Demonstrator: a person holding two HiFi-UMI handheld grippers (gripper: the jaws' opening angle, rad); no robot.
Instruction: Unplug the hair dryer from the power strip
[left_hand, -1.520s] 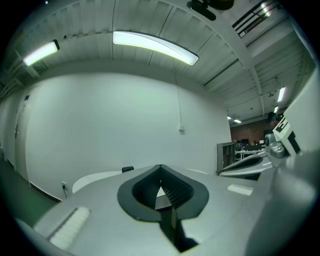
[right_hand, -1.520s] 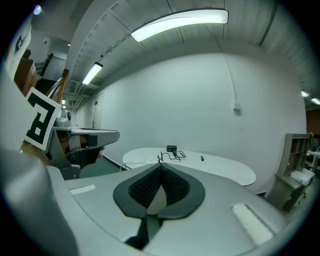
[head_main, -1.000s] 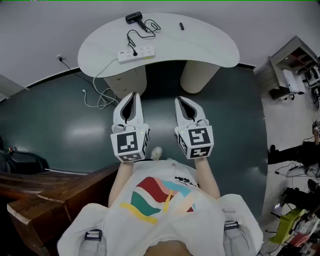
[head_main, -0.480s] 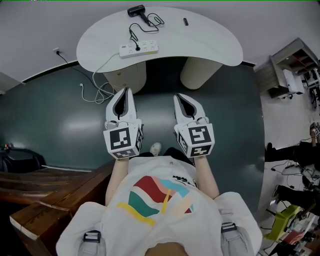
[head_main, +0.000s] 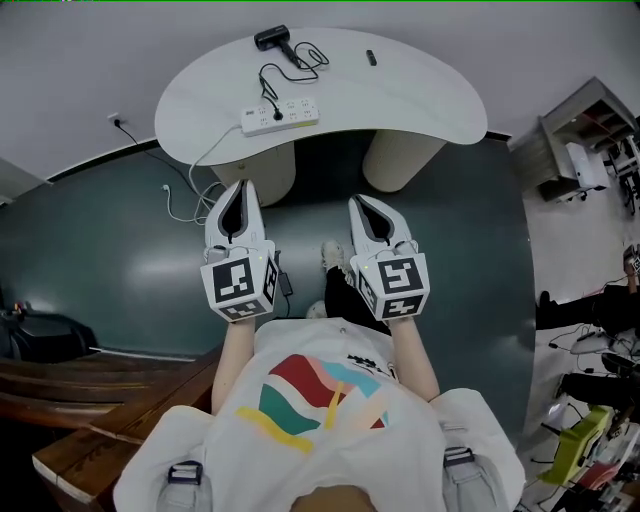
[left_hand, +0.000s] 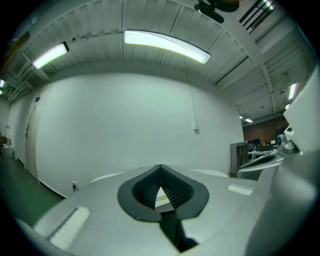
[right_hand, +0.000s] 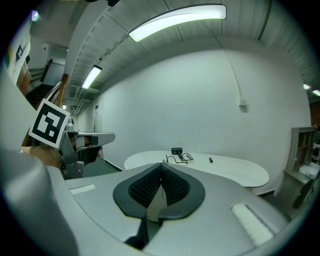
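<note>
A black hair dryer lies at the far edge of a white curved table; its black cord loops down to a plug in the white power strip. The right gripper view shows the hair dryer far off on the table. My left gripper and right gripper are held side by side over the dark floor, short of the table, both shut and empty. In the left gripper view my left gripper hides most of the table; a sliver of the power strip shows between the pads.
A small dark object lies on the table's right part. White cables trail on the floor from a wall socket. Two pale table pedestals stand ahead. A wooden bench is at the left, shelving at the right.
My left gripper has shifted left and slightly toward the table. The table has slid a little in the head view. A foot now shows between the grippers.
</note>
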